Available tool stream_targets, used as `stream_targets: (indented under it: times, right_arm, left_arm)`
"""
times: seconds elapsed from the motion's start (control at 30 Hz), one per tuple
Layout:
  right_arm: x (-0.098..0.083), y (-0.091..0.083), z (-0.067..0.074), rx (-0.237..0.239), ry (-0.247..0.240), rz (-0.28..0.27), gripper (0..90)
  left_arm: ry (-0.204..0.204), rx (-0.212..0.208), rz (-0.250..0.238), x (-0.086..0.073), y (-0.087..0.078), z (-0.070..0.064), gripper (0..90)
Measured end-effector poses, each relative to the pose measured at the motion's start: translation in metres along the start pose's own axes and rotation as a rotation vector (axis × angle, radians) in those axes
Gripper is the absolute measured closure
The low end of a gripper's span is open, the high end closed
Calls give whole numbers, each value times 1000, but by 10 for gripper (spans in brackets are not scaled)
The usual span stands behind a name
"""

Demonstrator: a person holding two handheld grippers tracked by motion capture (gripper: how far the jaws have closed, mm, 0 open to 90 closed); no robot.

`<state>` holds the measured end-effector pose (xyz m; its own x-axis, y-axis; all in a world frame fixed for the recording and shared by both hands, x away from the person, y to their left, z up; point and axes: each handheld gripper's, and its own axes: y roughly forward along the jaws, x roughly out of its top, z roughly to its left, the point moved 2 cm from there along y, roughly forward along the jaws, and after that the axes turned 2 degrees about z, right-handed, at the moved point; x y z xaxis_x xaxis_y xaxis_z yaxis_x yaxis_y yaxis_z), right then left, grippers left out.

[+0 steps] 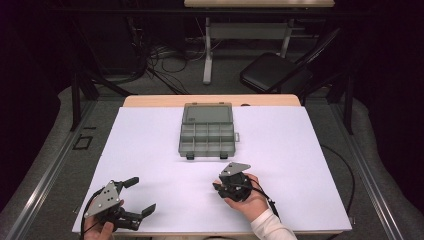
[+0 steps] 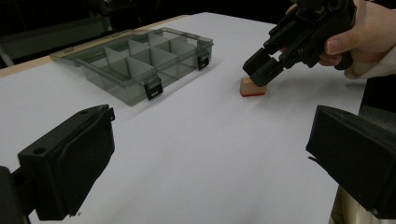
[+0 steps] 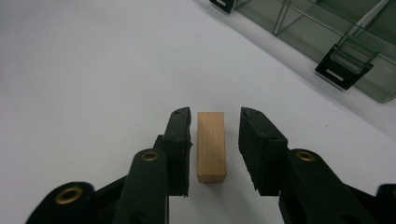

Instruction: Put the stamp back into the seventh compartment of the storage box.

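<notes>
Wooden block [image 3: 211,145] lay near the open compartment box [image 1: 207,131], straddled by the right gripper [image 3: 214,148], fingers apart; closing seemed next. Left gripper [image 1: 139,196] gaped, empty.

Behind the table [image 1: 150,101], a black folding chair [image 1: 272,70] stands at the right, and tangled cables [image 1: 165,60] lie at the left.

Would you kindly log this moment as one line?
right gripper: open, jaws straddling wooden block | left gripper: open, idle | organizer box: open
</notes>
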<state>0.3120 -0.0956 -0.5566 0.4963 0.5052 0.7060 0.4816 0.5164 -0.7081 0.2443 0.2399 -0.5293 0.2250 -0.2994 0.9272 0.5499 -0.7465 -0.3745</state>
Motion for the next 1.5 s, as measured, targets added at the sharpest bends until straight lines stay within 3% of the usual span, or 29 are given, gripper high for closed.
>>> stream_targets:
  times: [0.7, 1.5]
  right_arm:
    - [-3, 4, 0, 18, 2, 18, 746]
    - [-3, 4, 1, 1, -9, 20, 762]
  left_arm:
    - [-1, 0, 4, 0, 1, 0, 8]
    - [0, 0, 5, 0, 1, 0, 8]
